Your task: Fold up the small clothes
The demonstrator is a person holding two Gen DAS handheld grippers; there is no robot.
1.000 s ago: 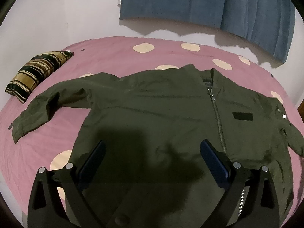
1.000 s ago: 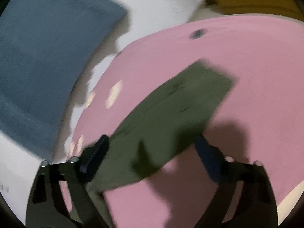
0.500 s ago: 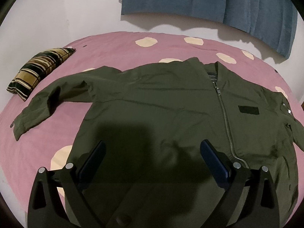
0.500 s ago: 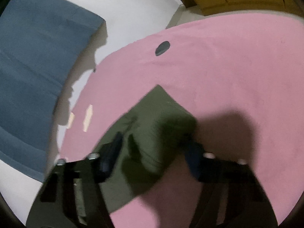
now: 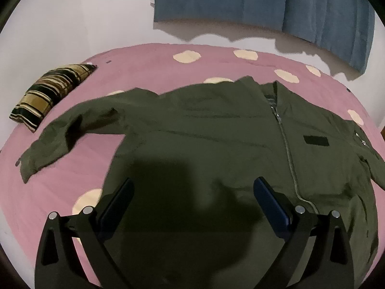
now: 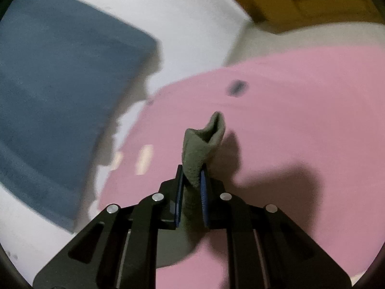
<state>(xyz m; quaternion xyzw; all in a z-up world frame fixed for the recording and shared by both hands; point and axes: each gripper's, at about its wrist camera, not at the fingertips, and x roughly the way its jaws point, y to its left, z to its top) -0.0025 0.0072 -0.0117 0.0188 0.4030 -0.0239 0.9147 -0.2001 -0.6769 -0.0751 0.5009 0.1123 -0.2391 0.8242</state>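
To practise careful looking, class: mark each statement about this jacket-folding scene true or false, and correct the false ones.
1. The right gripper pinches the green cuff. True.
2. The left gripper grips the jacket. False: its jaws stand wide open above it.
3. The jacket's zipper faces up. True.
4. The striped pillow lies on the jacket. False: it lies apart, on the pink bedcover.
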